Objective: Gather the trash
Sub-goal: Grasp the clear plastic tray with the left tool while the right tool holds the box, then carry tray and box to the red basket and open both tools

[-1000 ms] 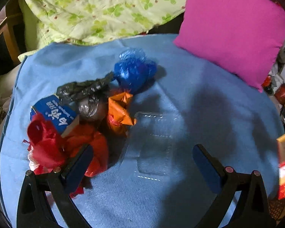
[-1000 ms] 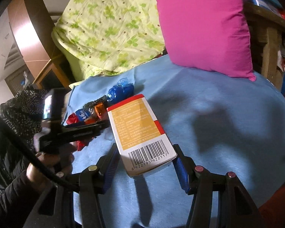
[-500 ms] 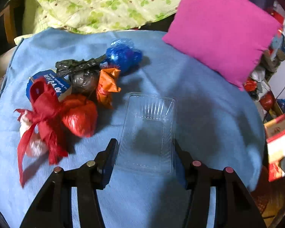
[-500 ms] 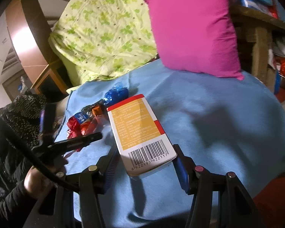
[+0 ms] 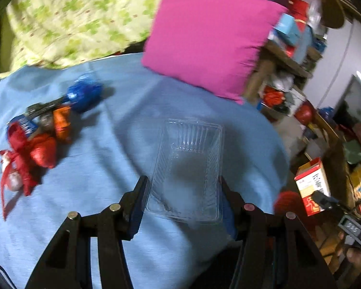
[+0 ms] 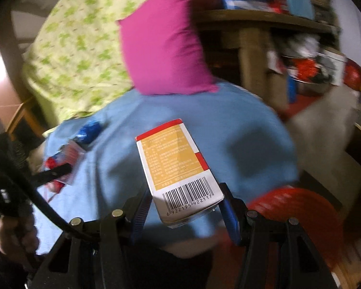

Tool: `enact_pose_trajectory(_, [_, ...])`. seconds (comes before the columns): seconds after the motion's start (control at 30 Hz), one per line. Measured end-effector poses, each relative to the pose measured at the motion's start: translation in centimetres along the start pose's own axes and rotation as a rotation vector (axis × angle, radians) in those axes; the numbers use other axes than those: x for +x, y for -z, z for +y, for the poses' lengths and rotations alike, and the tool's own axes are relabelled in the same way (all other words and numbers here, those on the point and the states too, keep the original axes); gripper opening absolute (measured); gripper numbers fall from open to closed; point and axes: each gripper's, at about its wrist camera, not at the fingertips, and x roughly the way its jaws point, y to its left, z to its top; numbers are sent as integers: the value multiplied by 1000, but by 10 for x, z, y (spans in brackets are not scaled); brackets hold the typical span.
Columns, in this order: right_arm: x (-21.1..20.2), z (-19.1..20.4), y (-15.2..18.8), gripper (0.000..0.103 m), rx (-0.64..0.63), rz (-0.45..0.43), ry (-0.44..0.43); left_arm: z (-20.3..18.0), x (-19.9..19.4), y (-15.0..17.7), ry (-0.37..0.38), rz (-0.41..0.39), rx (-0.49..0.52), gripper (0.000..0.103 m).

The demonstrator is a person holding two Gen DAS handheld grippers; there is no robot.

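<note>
My left gripper (image 5: pixel 184 192) is shut on a clear plastic tray (image 5: pixel 187 166) and holds it above the blue blanket (image 5: pixel 122 125). My right gripper (image 6: pixel 184 204) is shut on an orange, red and white carton (image 6: pixel 178 168) with a barcode, held over the blanket's near right edge (image 6: pixel 240 130). The carton also shows at the right in the left wrist view (image 5: pixel 312 185). A pile of trash lies on the blanket's left: red bags (image 5: pixel 33 151), an orange wrapper (image 5: pixel 61 122), a blue bag (image 5: pixel 84 92), a dark bag (image 5: pixel 44 108) and a blue packet (image 5: pixel 24 124).
A pink pillow (image 5: pixel 209 38) and a green floral quilt (image 5: pixel 72 21) lie at the back of the blanket. A red basket (image 6: pixel 296 216) sits low at the right, below the carton. Cluttered wooden shelves (image 6: pixel 264 24) stand to the right.
My left gripper closed on the clear tray, lifted it and swung right, away from the pile. My right gripper carried the carton right, toward the red basket.
</note>
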Motion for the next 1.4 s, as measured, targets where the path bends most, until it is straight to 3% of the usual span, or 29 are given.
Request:
enact_pose_trajectory(0.27, [-25, -84, 32, 58, 101, 17, 168, -75, 11, 6, 102, 31, 104, 57])
enact_pose_trajectory(0.5, [-22, -128, 52, 59, 168, 53, 233, -127, 19, 12, 155, 58, 193, 57])
enact_pose_trajectory(0.67, [-15, -140, 59, 63, 195, 84, 257, -152, 26, 20, 179, 82, 247, 57])
enact_pose_trajectory(0.7, [-13, -144, 61, 74, 206, 98, 269, -157, 28, 22, 183, 88, 254, 57])
enact_pose_trajectory(0.73, [-13, -146, 62, 77, 219, 105, 278, -161, 30, 23, 185, 93, 260, 57])
enact_pose_trajectory(1.33, [-57, -176, 52, 77, 305, -38, 317, -248, 76, 56, 283, 246, 377, 59])
enact_pose_trajectory(1.4, [-59, -179, 51, 77, 314, -42, 315, -256, 82, 59, 284, 273, 386, 65])
